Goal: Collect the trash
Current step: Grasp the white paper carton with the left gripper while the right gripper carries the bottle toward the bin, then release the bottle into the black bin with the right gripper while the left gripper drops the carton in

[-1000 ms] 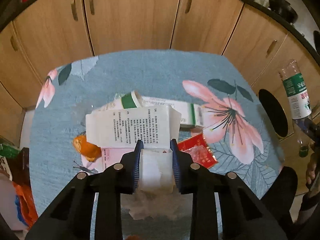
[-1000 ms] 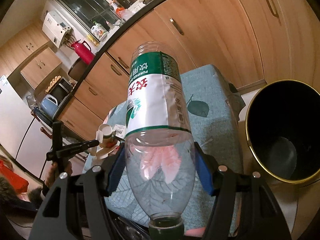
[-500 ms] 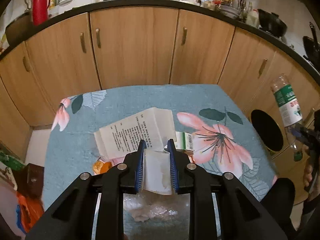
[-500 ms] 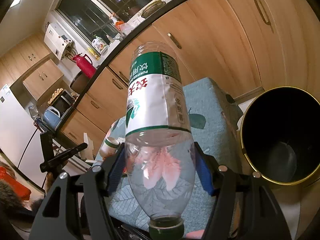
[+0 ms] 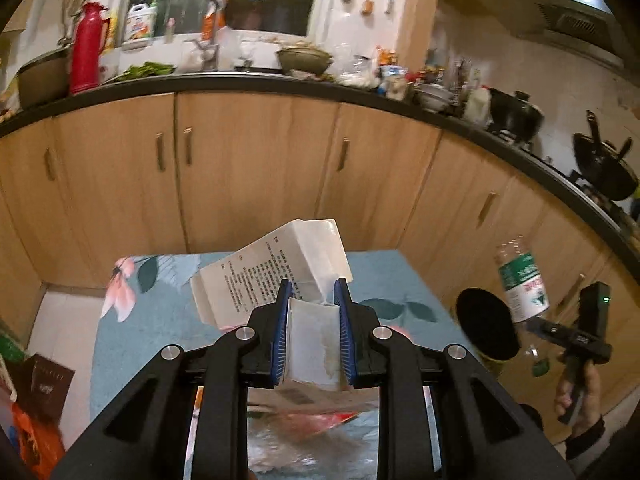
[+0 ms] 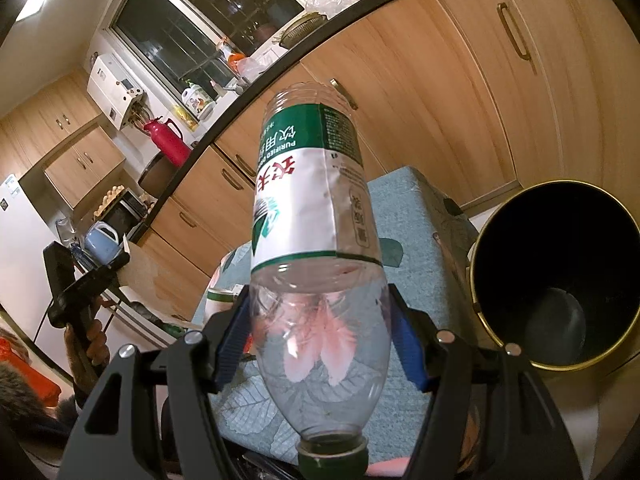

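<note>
Ahead, my left gripper (image 5: 312, 304) pinches the flattened white carton (image 5: 276, 268) clear above the floral tablecloth's (image 5: 136, 320) far edge, while my right gripper (image 6: 320, 336) clamps the upside-down water bottle (image 6: 312, 216) beside the black bin's (image 6: 480, 264) open gold rim.

The carton (image 5: 276, 276) is held above the counter (image 5: 168, 320), between the left tongs (image 5: 312, 300). The bin (image 6: 560, 276) is positioned right of the counter, beside the bottle (image 6: 316, 240).
</note>
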Tool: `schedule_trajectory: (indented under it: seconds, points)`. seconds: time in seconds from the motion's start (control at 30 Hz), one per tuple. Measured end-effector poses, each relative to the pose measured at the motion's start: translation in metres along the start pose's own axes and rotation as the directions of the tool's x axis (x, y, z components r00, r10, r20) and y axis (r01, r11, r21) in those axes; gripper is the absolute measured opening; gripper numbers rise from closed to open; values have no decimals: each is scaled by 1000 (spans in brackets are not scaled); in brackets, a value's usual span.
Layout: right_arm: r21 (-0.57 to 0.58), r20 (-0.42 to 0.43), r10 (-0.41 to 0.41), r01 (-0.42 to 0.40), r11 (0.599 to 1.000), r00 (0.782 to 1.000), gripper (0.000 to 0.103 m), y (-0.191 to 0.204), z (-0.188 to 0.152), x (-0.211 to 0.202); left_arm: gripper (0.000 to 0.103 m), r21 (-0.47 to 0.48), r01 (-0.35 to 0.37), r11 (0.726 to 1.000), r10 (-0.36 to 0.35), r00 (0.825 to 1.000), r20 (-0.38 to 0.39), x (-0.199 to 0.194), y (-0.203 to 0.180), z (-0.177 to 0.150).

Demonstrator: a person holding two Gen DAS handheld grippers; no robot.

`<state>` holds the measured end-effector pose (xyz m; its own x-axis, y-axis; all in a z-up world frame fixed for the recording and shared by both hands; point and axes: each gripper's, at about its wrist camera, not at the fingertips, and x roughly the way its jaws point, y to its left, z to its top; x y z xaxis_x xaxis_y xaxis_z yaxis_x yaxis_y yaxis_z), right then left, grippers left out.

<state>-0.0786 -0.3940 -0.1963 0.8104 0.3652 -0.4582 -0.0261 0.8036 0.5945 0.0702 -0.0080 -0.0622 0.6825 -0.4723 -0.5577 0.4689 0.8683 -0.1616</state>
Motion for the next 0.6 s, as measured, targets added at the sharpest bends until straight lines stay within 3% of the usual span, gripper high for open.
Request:
schedule_trajectory:
  seconds: [0.1,0.3,0.43,0.6]
  points:
    - [2,16,-13,13,1000,1000,64,-3,1,-6,20,47,31,998,-31,1000,-2,9,-22,5]
    - [31,65,-141,139,990,988,64,-27,7,-37,20,126,126,984,-125,992,-17,38,-73,17]
    - [65,44,-322,319,946,946,64,-66,9,-43,20,164,213,963,-209,977,-42,60,-114,26]
    - [111,71,-399,390,914,914,64,-106,16,-29,20,221,333,917,-320,943,-91,101,-185,37]
